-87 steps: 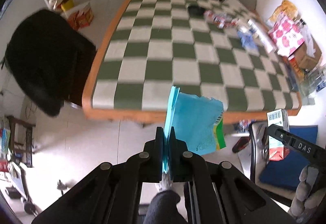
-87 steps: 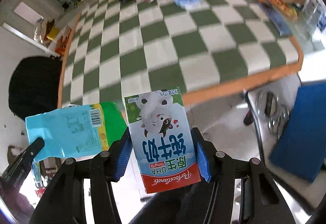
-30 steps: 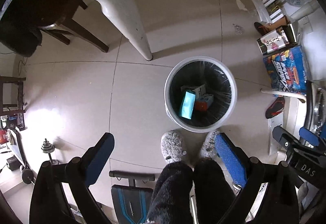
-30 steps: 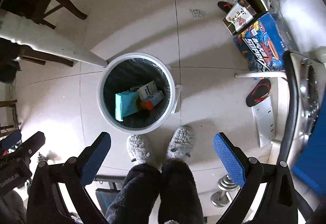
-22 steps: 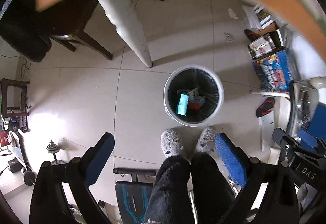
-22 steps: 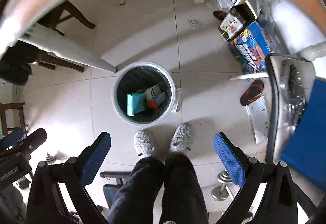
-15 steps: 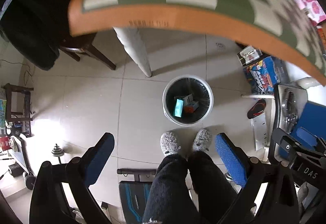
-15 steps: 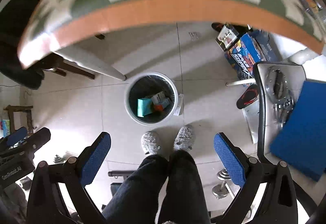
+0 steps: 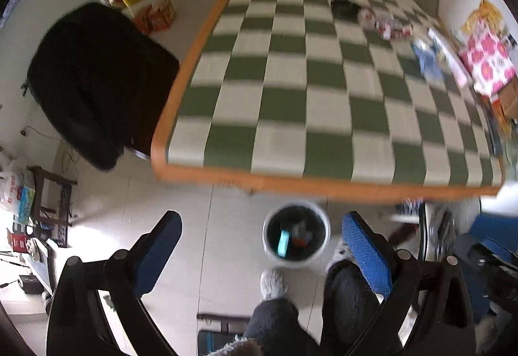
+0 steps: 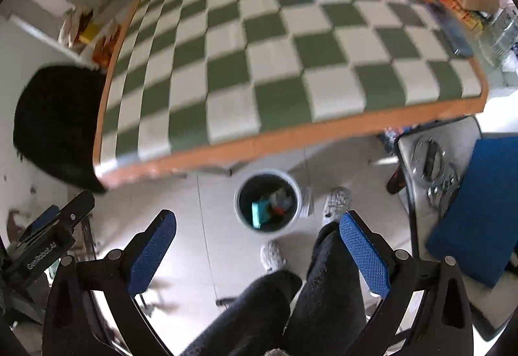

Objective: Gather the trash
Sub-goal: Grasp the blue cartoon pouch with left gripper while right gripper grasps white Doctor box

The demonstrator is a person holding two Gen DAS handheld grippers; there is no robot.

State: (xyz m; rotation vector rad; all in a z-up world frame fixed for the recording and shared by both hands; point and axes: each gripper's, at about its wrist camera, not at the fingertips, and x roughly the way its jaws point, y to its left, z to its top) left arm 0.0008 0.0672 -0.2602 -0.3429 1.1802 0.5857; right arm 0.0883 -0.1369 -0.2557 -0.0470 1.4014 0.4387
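My left tool (image 9: 260, 246) is held with its two blue-padded fingers (image 9: 158, 254) spread wide, nothing between them. My right tool (image 10: 257, 247) shows the same pose: both blue pads (image 10: 362, 254) far apart and bare. Both tools point forward and downward. My legs (image 10: 291, 301), in dark trousers, stand below and between the fingers, with grey slippers (image 10: 336, 203) on my feet. The left tool's black body (image 10: 48, 246) shows at the left edge of the right wrist view.
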